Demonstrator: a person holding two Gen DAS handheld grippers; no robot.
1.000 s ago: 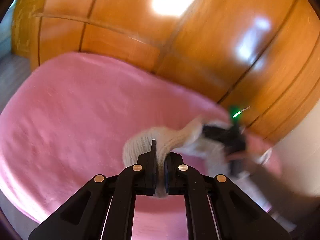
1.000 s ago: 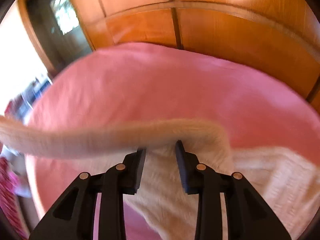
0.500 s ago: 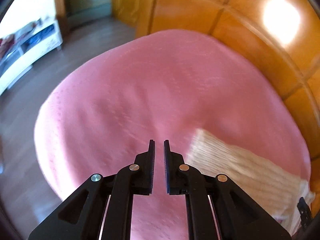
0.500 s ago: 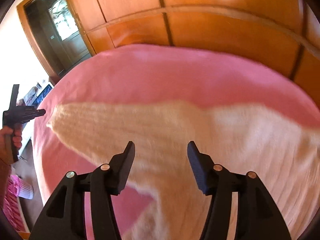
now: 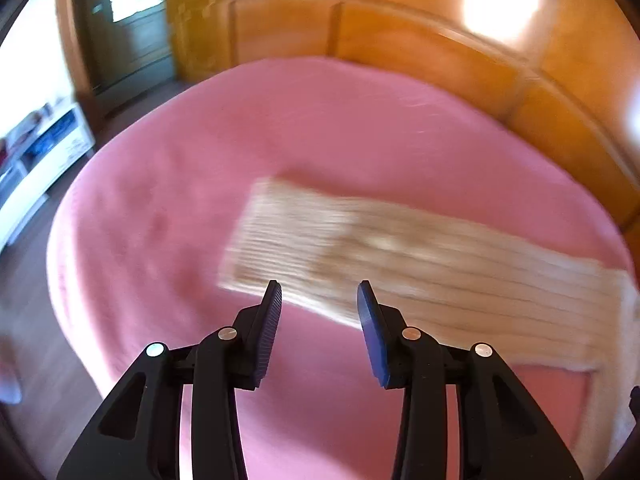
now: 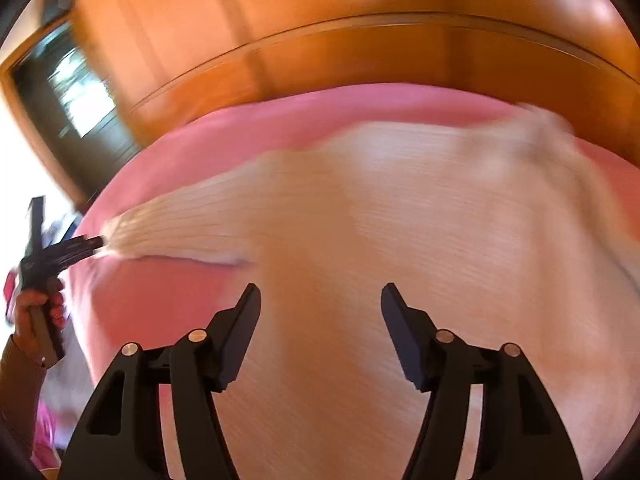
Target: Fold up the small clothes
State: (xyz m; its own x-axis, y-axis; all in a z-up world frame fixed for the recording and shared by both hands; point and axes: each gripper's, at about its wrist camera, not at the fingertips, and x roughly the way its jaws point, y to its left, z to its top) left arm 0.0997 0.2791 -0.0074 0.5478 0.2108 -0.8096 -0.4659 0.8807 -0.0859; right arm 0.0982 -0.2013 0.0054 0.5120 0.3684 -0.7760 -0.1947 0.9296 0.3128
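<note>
A cream ribbed knit garment (image 5: 400, 256) lies spread flat on the pink bed (image 5: 168, 200). In the left wrist view its long sleeve stretches from centre to right. My left gripper (image 5: 319, 300) is open and empty, just above the sleeve's near edge. In the right wrist view the garment (image 6: 400, 240) fills the middle, its sleeve reaching left toward my left gripper (image 6: 86, 244), held in a hand at the bed's left edge. My right gripper (image 6: 320, 304) is open and empty, hovering over the garment's body.
A wooden headboard (image 5: 460, 56) runs along the far side of the bed. A dark door (image 5: 128, 20) and a white shelf unit (image 5: 40, 152) stand at the left. Wooden floor (image 5: 24, 300) lies beside the bed.
Both grippers have let go of the garment and opened wide. The garment has dropped from hanging between them to lying flat. The left gripper has swung back toward the sleeve.
</note>
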